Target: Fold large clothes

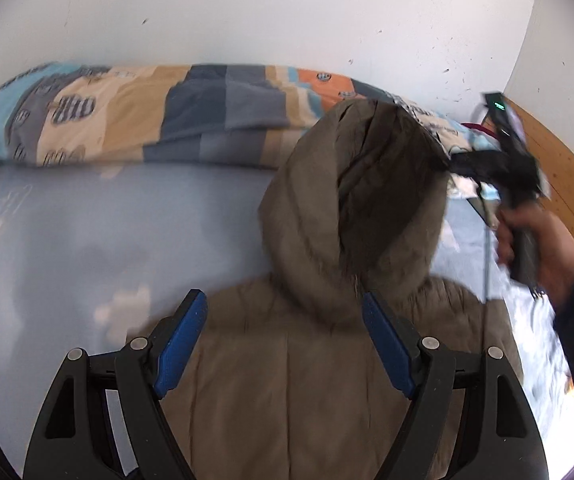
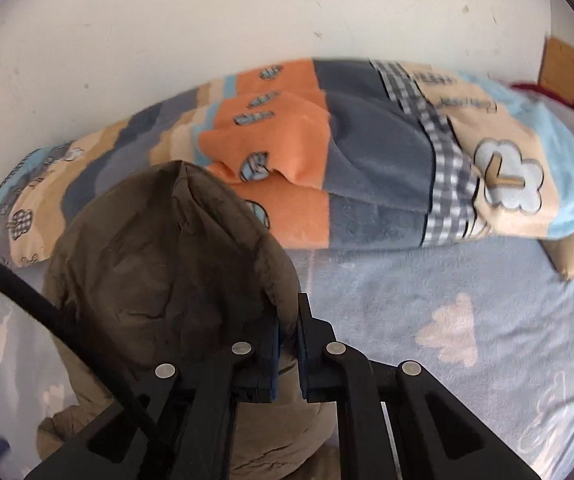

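Observation:
A brown-olive padded hooded jacket (image 1: pixel 307 360) lies on the bed. Its hood (image 1: pixel 351 208) is lifted up. My left gripper (image 1: pixel 283 312) is open above the jacket's shoulders, with blue pads (image 1: pixel 179 344) on either side and nothing between them. My right gripper (image 1: pixel 453 162) shows in the left wrist view at the right, held by a hand, pinching the hood's rim. In the right wrist view the right gripper (image 2: pixel 287 320) is shut on the hood's edge (image 2: pixel 275 296), and the hood (image 2: pixel 167 248) fills the left half.
A light blue bed sheet (image 1: pixel 87 248) with cloud prints covers the bed. A rolled patchwork blanket (image 1: pixel 147 116) in orange, grey and beige lies along the white wall (image 1: pixel 247 12). A wooden bed frame (image 1: pixel 567 168) curves at the right. A black cable (image 2: pixel 27 292) crosses the left.

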Action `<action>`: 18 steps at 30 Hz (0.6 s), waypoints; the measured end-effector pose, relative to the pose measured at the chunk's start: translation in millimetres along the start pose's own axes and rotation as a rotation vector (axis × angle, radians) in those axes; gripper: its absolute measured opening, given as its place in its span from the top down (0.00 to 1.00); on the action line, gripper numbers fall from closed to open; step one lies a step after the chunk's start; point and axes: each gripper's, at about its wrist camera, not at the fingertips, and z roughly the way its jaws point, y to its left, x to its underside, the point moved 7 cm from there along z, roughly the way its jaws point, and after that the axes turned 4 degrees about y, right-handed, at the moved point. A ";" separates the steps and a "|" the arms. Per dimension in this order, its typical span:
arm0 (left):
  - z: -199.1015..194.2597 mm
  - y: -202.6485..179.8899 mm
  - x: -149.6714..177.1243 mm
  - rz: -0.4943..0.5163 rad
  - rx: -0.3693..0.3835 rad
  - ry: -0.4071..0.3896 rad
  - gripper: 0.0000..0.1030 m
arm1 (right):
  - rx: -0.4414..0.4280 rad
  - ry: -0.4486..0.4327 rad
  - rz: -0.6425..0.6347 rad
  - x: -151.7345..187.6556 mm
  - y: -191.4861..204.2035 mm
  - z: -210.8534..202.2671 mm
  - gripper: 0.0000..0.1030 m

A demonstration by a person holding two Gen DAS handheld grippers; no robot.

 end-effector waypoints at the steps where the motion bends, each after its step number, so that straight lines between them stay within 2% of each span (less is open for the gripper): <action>1: 5.0 -4.5 -11.8 0.013 -0.018 -0.021 0.23 | -0.007 -0.008 -0.007 3.7 3.4 -7.8 0.92; 4: 18.0 -17.1 -35.6 0.053 -0.050 -0.062 0.23 | -0.052 -0.051 -0.033 16.7 16.2 -39.2 0.92; 8: 31.5 -23.9 -53.3 0.073 -0.139 -0.093 0.23 | -0.092 -0.074 -0.095 42.2 27.0 -80.8 0.92; 10: 30.8 -27.1 -58.9 0.070 -0.136 -0.115 0.23 | -0.123 -0.083 -0.116 53.3 30.0 -99.8 0.92; 14: 20.7 -32.9 -72.3 0.084 -0.225 -0.177 0.23 | -0.157 -0.098 -0.170 78.7 35.1 -136.8 0.92; 16: 11.9 -35.2 -75.5 0.097 -0.245 -0.188 0.23 | -0.152 -0.102 -0.198 91.7 35.3 -150.0 0.93; 17: 5.9 -37.8 -74.9 0.108 -0.231 -0.195 0.25 | -0.157 -0.105 -0.216 100.1 35.2 -159.1 0.93; 18: 0.4 -40.6 -72.9 0.117 -0.208 -0.196 0.38 | -0.158 -0.106 -0.226 105.5 35.5 -164.8 0.93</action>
